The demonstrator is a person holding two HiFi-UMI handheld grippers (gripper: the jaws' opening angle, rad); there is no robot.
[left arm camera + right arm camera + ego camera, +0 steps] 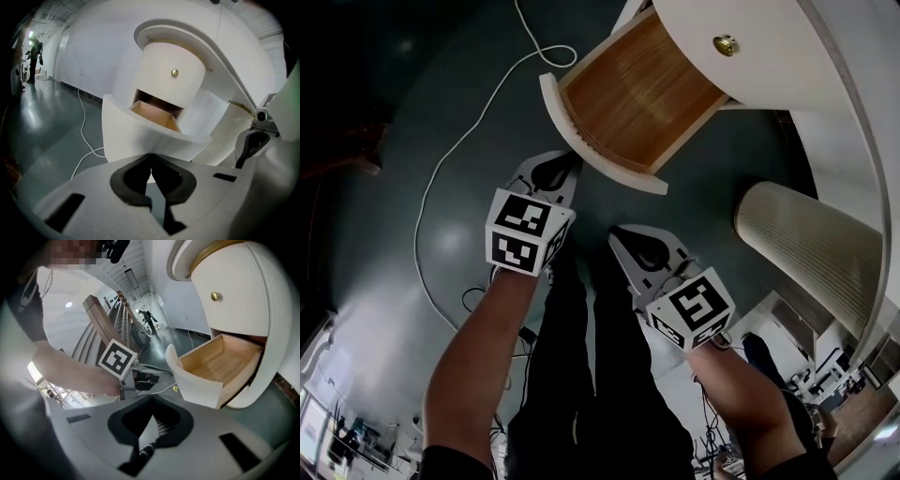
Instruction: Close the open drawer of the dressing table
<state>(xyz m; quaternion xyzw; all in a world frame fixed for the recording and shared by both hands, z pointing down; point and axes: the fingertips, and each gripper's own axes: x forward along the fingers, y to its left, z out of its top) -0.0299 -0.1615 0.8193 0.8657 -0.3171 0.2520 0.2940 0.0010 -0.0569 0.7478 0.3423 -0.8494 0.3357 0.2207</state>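
Drawer [628, 98] sits open at upper centre: rigid wood, probably light on its runners. Left gripper [570, 161] and right gripper [616, 232] are both clenched and empty. Push flat on the curved white front [555, 105]; you need no grip.

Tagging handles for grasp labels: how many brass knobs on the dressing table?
1. The brass knob sits on the closed rounded front above the open drawer. That drawer's front shows none, though its lower part is hidden.
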